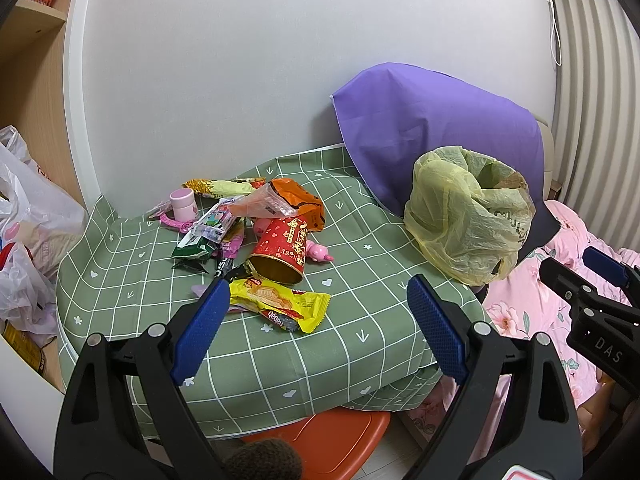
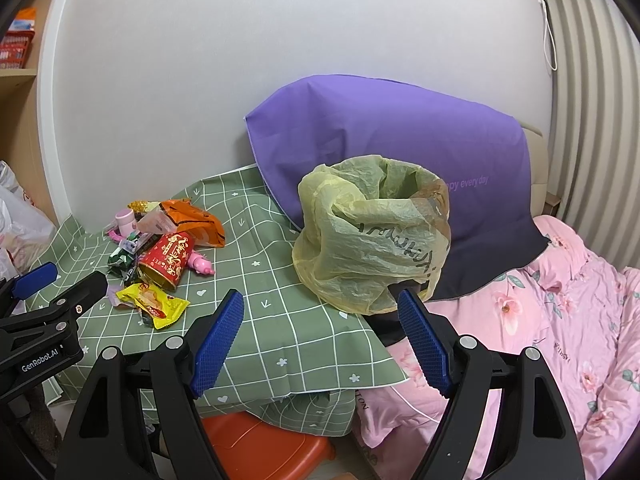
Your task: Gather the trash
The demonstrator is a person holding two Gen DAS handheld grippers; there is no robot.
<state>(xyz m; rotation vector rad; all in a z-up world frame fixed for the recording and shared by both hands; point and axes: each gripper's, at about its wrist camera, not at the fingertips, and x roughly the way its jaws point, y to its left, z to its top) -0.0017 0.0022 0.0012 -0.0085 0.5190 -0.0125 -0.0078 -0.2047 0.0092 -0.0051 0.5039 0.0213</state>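
Left wrist view tells us we have barely begun: both claws, left claw and right claw, gape empty, the wrappers lie piled far left on the worktop, and the yellow bag waits right.

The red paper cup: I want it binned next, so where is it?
The red paper cup lies tipped over on the green checked cloth, left of the yellow bag, just behind the yellow wrapper.

One red paper cup, one yellow snack wrapper, one orange wrapper, one small pink jar, one yellow-lined bin, one purple pillow, two tools.
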